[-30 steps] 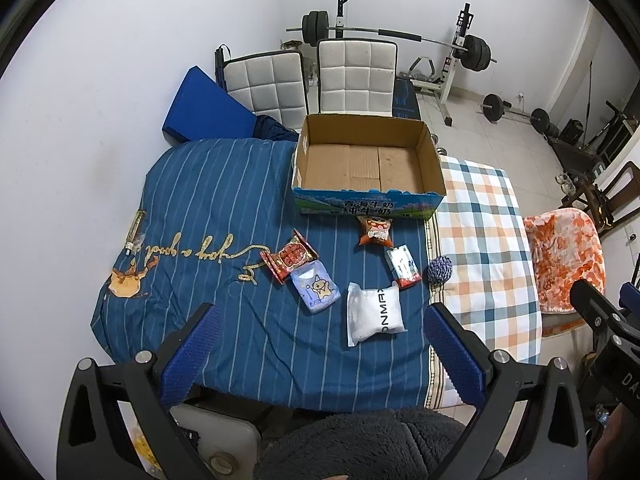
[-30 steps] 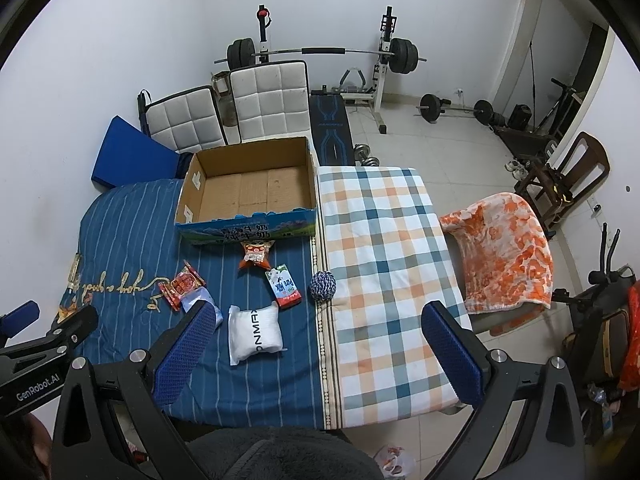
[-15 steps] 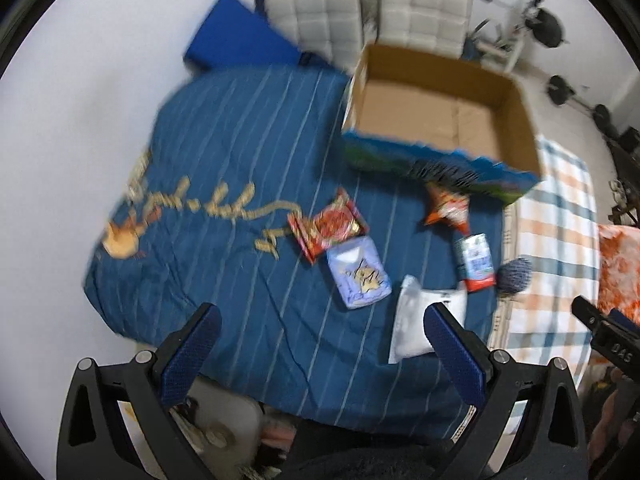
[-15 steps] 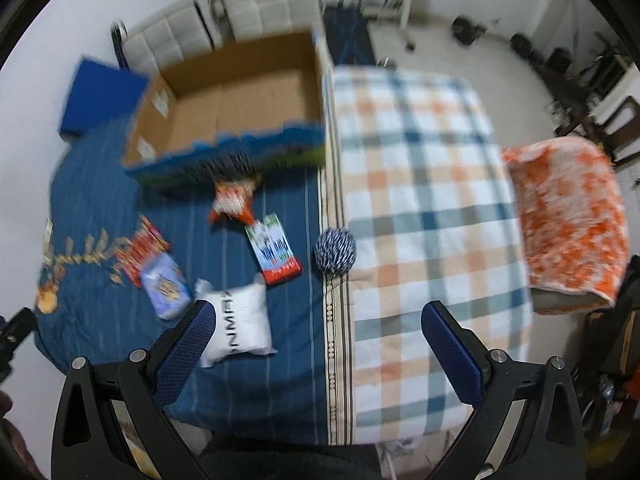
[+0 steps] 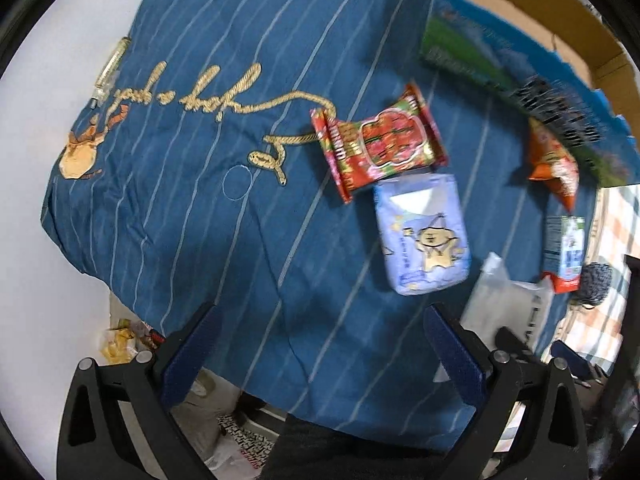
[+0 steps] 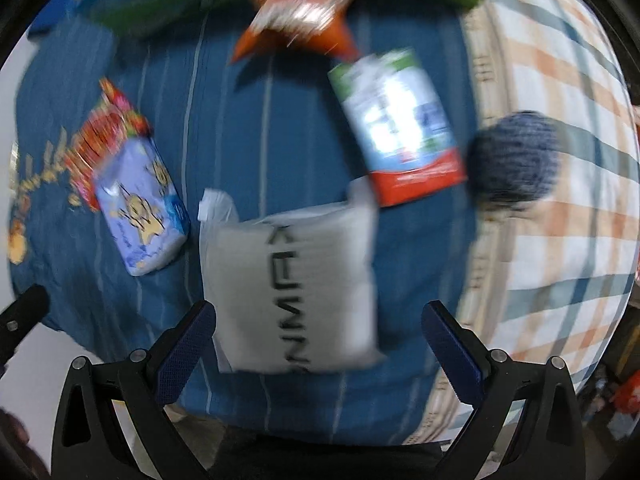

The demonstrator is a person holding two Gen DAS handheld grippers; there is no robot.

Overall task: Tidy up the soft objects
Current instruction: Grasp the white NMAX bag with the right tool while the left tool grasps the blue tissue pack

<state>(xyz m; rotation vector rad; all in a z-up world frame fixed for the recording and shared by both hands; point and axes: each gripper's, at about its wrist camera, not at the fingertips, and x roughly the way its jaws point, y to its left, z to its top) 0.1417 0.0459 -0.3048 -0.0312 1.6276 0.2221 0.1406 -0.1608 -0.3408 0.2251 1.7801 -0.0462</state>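
So both grippers have dropped way closer to the bed since a second ago. The right gripper, jaws spread wide and holding nothing, now hangs over the white pouch at lower centre. The left gripper is released too, light-blue pack right of centre.

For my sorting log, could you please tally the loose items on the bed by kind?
Snack packets: 3, the red packet, orange packet and carton-like pack.
Tissue pack: 1.
White bag: 1.
Yarn ball: 1.
Total: 6.
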